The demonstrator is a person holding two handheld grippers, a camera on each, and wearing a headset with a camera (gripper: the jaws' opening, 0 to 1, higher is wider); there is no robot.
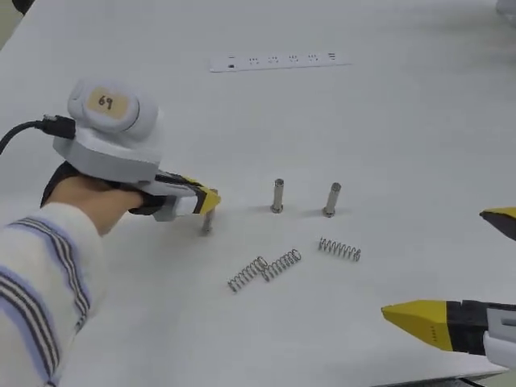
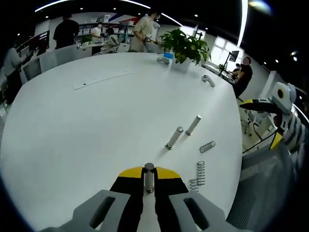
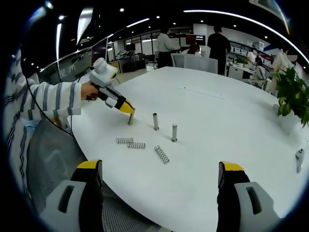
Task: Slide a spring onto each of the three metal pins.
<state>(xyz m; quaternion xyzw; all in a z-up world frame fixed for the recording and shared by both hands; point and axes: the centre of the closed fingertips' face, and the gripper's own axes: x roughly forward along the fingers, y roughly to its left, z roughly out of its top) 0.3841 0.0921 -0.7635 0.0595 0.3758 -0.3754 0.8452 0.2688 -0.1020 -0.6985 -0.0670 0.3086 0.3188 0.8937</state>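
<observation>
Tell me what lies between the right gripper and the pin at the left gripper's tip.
Three loose springs, flat on the white table; the head view shows them.

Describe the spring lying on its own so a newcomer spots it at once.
On the white table, find the two pins standing free of the left tool. Just in front of the right-hand pin in the head view lies the spring, alone; the other two springs lie paired, further left.
</observation>
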